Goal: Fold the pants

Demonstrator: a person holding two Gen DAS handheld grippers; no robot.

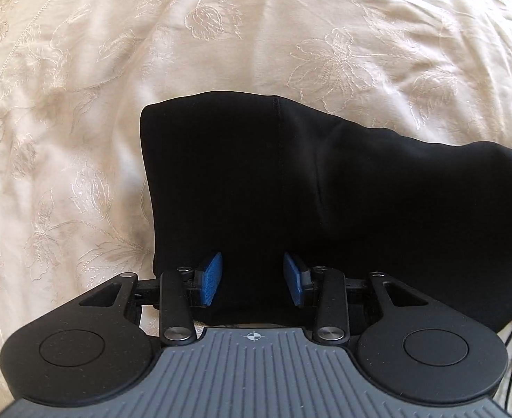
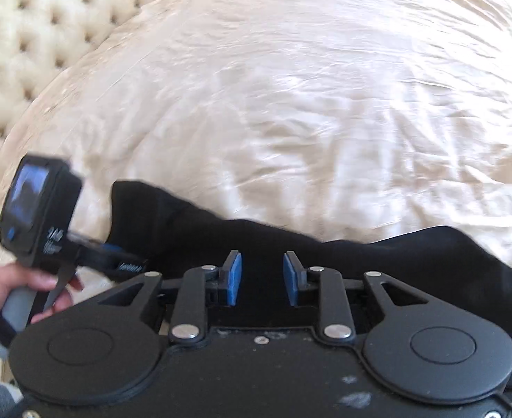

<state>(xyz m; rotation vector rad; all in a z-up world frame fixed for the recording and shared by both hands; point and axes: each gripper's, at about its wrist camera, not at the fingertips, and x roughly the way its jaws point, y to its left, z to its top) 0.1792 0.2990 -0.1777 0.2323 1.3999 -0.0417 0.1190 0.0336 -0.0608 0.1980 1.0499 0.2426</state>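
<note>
Black soft fabric pants (image 1: 290, 188) lie folded on cream embroidered bedspread (image 1: 81, 104). Left gripper (image 1: 252, 278) points down over the pants' near-left end, 2 blue pads parted, cloth between them; grip uncertain. Right gripper (image 2: 262, 277) over pants, jaws parted, released. No containers.

A bed (image 1: 81, 104) covered by a cream bedspread (image 2: 325, 104) with stitched floral embroidery carries the black pants (image 1: 290, 191), which lie directly on it. Beyond the pants, the bed meets a cream tufted headboard (image 2: 29, 35).
</note>
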